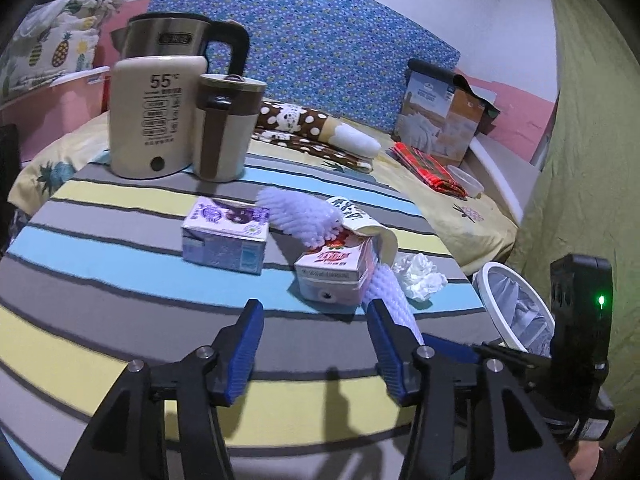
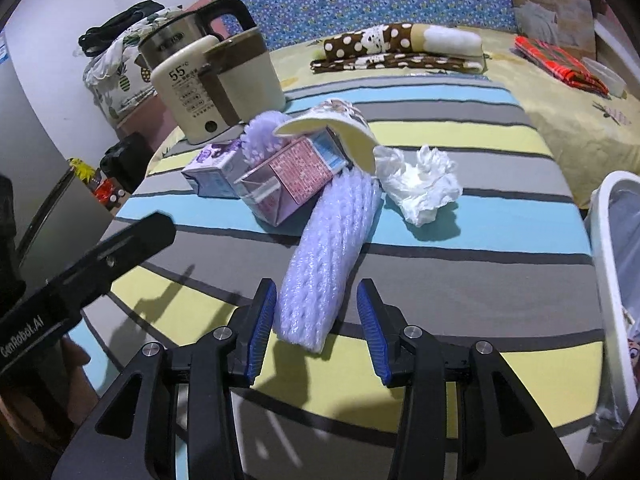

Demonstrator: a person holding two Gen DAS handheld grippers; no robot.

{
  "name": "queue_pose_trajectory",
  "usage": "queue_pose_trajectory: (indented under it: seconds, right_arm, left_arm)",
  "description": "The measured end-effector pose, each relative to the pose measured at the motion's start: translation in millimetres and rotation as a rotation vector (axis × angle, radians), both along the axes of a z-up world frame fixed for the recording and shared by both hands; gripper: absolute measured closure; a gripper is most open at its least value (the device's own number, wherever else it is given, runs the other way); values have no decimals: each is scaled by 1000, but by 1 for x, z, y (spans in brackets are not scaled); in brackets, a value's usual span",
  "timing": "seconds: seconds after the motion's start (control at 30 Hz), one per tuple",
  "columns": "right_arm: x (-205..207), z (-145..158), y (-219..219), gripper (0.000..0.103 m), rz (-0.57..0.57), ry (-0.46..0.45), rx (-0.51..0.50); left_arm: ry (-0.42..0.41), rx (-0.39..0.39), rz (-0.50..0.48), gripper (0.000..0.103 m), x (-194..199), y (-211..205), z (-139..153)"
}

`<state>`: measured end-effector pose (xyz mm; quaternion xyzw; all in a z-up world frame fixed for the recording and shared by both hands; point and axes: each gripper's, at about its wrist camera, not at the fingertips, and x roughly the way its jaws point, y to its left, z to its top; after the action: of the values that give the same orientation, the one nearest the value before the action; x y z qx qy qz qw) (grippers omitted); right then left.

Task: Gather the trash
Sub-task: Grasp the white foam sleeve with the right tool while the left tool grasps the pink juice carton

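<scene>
Striped tablecloth [image 2: 460, 216] in grey, blue and yellow covers the table; a bed with blue floral headboard [image 1: 320, 40] lies beyond. The white waste bin [image 1: 508, 308] stands off the table's right edge, cut off in both views; it has a liner, contents unclear. Near centre, a pink carton [image 2: 288, 176] lies on its side with a tipped paper cup [image 2: 340, 132] resting over it, partly hiding a purple carton [image 2: 212, 168] to the left. A crumpled tissue [image 2: 420, 184] lies just right of the cup. A lavender foam net sleeve [image 2: 324, 260] extends toward the near edge. Right gripper [image 2: 316, 320] is spread open, fingers flanking the sleeve's near end, contact unclear. Left gripper [image 1: 316, 344] is open and empty, near the pink carton. Kettle [image 1: 160, 116] and mug [image 1: 224, 128] stand far left.
</scene>
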<state>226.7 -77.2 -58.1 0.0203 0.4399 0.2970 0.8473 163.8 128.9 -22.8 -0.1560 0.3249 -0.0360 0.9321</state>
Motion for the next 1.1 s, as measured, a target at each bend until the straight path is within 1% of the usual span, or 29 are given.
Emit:
queue_pose_trajectory:
  seconds: [0.03,0.07,0.17,0.27,0.37,0.5,0.57,0.73,0.9,1.03,1.1]
  right_arm:
    - [0,0,-2,63,1,0,2]
    - [-1,0,-4,70,2,-1,3]
    - [-1,2,-11,74,0,1,6]
    - [0,3,-19,75,-6,2,10]
    - [0,3,-26,75,-12,6,16]
    - [1,0,-34,75,-12,16,22]
    - [3,0,-36,75,-11,19,26]
    - [3,0,-41,75,-11,24,32]
    - [3,-1,-46,75,-12,30,41]
    - [2,-1,-51,75,-17,29,46]
    - [1,-1,-54,75,-21,30,49]
  left_arm:
    - [1,-7,-9,47,4,-1,-1]
    - [4,-16,-17,46,9,-2,-2]
    - [11,-47,-41,43,24,-4,-6]
    - [17,-63,-51,41,36,-6,-11]
    - [34,-73,-50,36,47,-7,-18]
    - [65,-78,-55,35,57,-8,-28]
    - [69,-78,-76,35,60,-10,-29]
    - [62,-9,-113,35,64,-25,-25]
    - [81,104,-125,35,71,-43,-24]
    - [97,157,-129,36,75,-51,-24]
    - [104,181,-131,48,76,-54,-25]
